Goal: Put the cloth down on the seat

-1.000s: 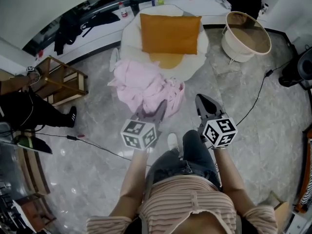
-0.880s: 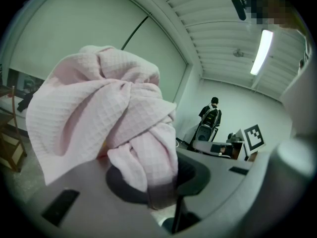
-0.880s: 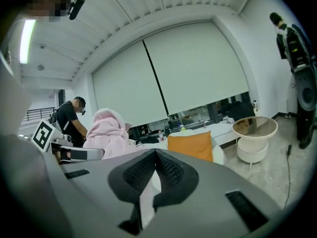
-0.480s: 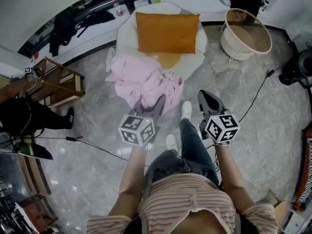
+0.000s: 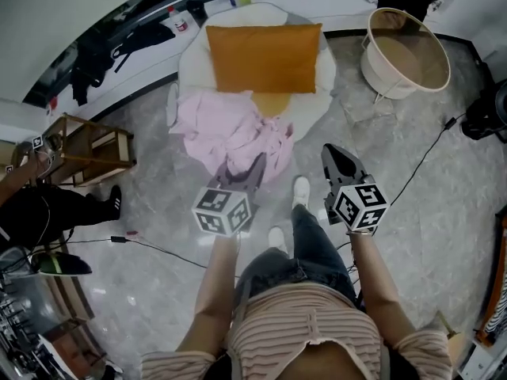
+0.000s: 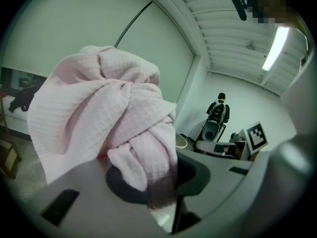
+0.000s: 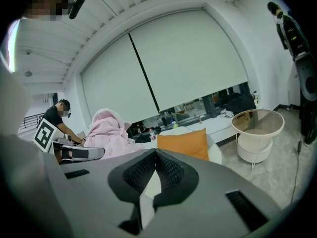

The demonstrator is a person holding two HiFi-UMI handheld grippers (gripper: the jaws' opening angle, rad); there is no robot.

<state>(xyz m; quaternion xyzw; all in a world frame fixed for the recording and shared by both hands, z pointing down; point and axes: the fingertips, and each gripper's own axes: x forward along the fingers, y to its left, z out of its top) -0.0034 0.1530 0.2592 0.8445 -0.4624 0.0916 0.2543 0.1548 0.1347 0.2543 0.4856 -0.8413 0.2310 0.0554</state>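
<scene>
A bunched pink waffle cloth [image 5: 231, 135] hangs over the floor just in front of the seat [image 5: 190, 62], a round white chair with an orange cushion [image 5: 265, 55]. My left gripper [image 5: 255, 165] is shut on the cloth's near end. In the left gripper view the cloth [image 6: 106, 118] fills the left half and a fold is pinched between the jaws of the left gripper [image 6: 157, 185]. My right gripper [image 5: 331, 155] hovers to the cloth's right, shut with nothing in it. In its own view the right gripper [image 7: 154, 156] faces the cushion [image 7: 185, 144] and the cloth [image 7: 106, 129].
A white round side table [image 5: 405, 54] stands right of the seat. A wooden rack [image 5: 91, 145] and a person in black [image 5: 36, 212] are at the left. A black cable [image 5: 158, 245] crosses the floor. White shoes [image 5: 301, 187] are just below the cloth.
The person has stepped forward, one white shoe now ahead of the other. Both grippers and the cloth have come closer to the seat. The grips have not changed.
</scene>
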